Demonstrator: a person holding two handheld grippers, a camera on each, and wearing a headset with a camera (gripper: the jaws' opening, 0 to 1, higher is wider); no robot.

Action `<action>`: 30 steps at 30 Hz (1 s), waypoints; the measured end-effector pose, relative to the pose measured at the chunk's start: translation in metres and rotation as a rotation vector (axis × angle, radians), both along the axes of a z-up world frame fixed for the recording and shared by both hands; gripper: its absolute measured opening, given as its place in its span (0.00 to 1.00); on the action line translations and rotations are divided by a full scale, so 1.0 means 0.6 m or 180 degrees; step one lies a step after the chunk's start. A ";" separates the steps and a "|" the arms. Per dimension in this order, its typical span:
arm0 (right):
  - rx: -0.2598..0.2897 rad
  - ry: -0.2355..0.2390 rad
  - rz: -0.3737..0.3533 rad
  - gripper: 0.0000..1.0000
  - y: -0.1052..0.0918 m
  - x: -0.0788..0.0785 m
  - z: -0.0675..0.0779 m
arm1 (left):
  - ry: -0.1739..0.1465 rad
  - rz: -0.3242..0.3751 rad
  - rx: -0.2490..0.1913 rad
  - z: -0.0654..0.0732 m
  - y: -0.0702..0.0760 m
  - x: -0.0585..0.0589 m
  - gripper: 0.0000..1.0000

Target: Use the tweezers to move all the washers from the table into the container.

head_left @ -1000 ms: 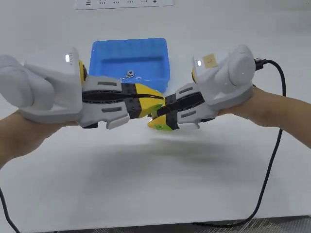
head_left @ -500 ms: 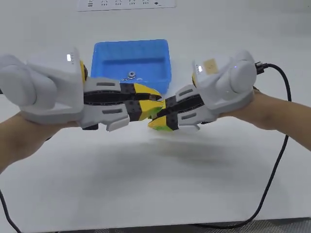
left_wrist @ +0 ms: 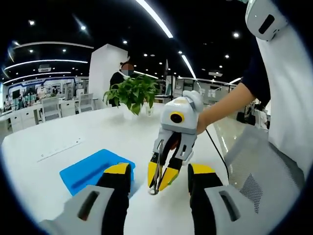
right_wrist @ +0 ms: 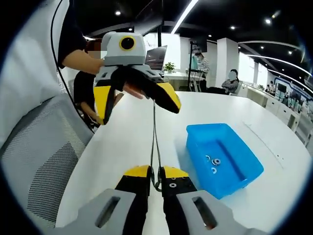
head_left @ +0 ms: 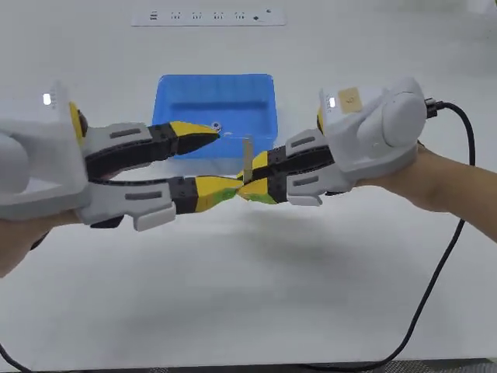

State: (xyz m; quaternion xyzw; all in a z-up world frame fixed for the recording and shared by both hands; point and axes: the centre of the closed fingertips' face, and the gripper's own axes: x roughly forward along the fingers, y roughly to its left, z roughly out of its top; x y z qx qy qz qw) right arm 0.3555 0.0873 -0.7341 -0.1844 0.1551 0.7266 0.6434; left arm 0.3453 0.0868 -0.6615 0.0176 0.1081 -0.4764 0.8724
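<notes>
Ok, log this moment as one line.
left gripper: open | right gripper: shut on thin metal tweezers | blue rectangular plastic container: small metal washers inside

left gripper (head_left: 224, 160) cut off, washers (right_wrist: 213, 162) tiny

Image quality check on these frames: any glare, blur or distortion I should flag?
Head view: bright, even light, the white table is nearly washed out, with a soft shadow mid-table and no obvious blur. Left gripper view: heavy fisheye, ceiling light strips bowed and glaring against a dark background. Right gripper view: same bowing, but the tweezers and blue container are sharp.
</notes>
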 end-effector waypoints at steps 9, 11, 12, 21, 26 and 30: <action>0.0081 -0.0137 0.0036 0.09 0.017 0.010 0.050 | 0.0056 0.0310 0.0044 0.000 0.046 -0.026 0.87; 0.0088 -0.0172 0.0036 0.09 0.020 0.015 0.059 | 0.0123 0.0447 -0.0102 0.004 0.054 -0.023 0.97; 0.0095 -0.0177 0.0034 0.09 0.021 0.017 0.063 | 0.0148 0.0519 -0.0152 0.004 0.061 -0.022 1.00; 0.0251 -0.0325 0.0032 0.09 0.045 0.055 0.118 | 0.0133 0.0733 -0.0085 -0.004 0.102 -0.022 1.00; 0.0385 -0.0312 -0.0160 0.09 0.065 0.108 0.128 | 0.0123 0.0855 -0.0080 -0.007 0.117 -0.020 1.00; 0.0257 -0.0394 -0.0326 0.09 0.078 0.157 0.090 | 0.0081 0.0973 -0.0122 -0.001 0.134 -0.018 1.00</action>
